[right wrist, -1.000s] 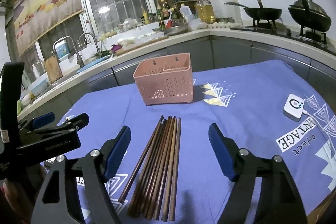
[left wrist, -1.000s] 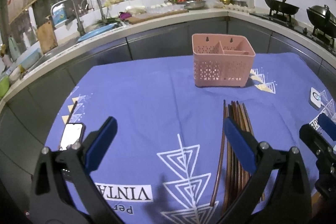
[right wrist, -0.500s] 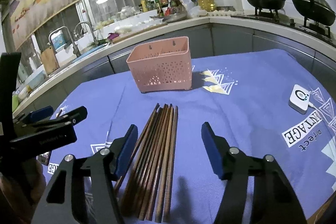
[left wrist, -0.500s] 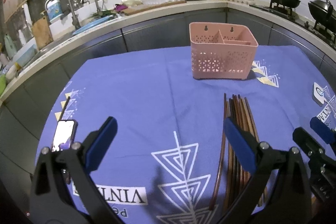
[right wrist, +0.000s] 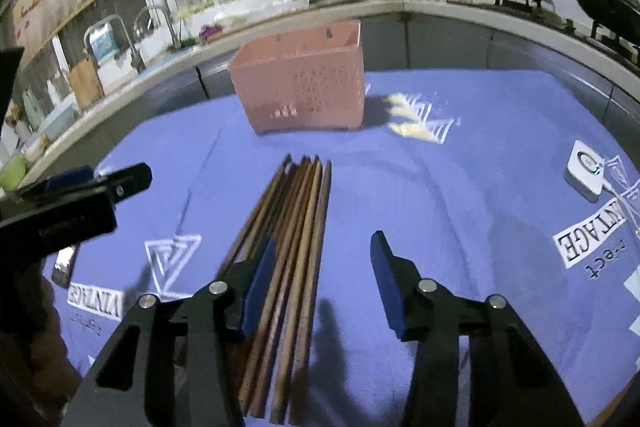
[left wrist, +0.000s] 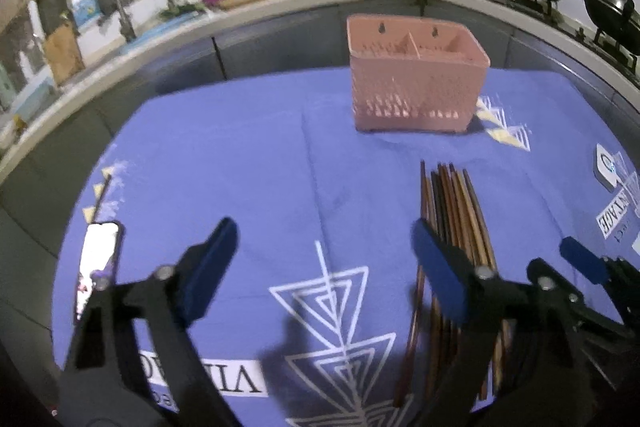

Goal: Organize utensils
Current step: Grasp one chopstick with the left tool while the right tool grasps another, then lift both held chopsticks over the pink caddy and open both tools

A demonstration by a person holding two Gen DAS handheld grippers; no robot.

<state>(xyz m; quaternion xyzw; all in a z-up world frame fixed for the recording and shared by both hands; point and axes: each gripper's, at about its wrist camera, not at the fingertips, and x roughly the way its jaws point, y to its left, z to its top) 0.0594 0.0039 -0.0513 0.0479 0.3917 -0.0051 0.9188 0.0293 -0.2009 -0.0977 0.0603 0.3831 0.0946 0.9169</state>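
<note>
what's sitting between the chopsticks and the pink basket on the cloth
Nothing visible. Only bare blue tablecloth lies between the far tips of the chopsticks and the pink basket. The white device sits off to the right, clear of that path.

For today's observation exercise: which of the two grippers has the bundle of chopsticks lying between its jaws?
The right gripper: its closing jaws straddle some chopsticks, while the left gripper frames only bare cloth.

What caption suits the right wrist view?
Right gripper, jaws closing, poised over brown chopsticks on the blue tablecloth, pink caddy beyond.
</note>
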